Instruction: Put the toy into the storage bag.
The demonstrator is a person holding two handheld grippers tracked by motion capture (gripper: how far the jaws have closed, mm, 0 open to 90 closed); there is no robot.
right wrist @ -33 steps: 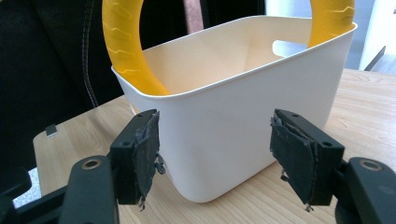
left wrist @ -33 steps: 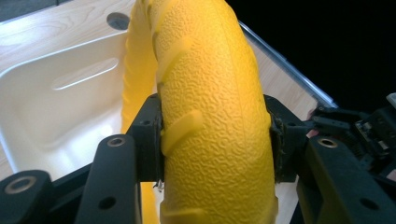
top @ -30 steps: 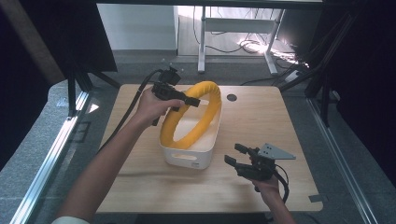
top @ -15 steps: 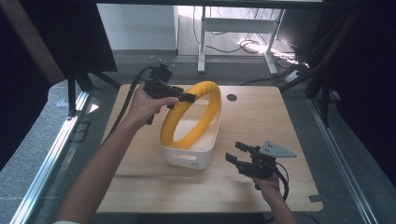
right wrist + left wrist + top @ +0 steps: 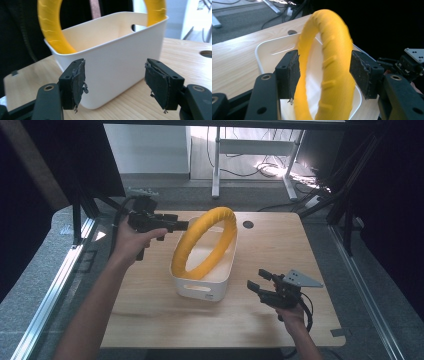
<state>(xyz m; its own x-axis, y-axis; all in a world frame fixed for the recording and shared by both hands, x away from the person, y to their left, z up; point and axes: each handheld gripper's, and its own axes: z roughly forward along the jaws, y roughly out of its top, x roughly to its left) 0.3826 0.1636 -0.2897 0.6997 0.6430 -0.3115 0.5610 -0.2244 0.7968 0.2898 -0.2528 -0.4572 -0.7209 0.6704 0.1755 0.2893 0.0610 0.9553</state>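
Jaws of left gripper (image 5: pixel 324 75) just closing, still open, yellow ring (image 5: pixel 332 65) btwn them, untouched.

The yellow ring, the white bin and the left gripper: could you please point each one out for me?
yellow ring (image 5: pixel 227 222): high view, upper arc.
white bin (image 5: pixel 200 289): high view, near wall by the handle slot.
left gripper (image 5: pixel 183 225): high view, between its fingertips.
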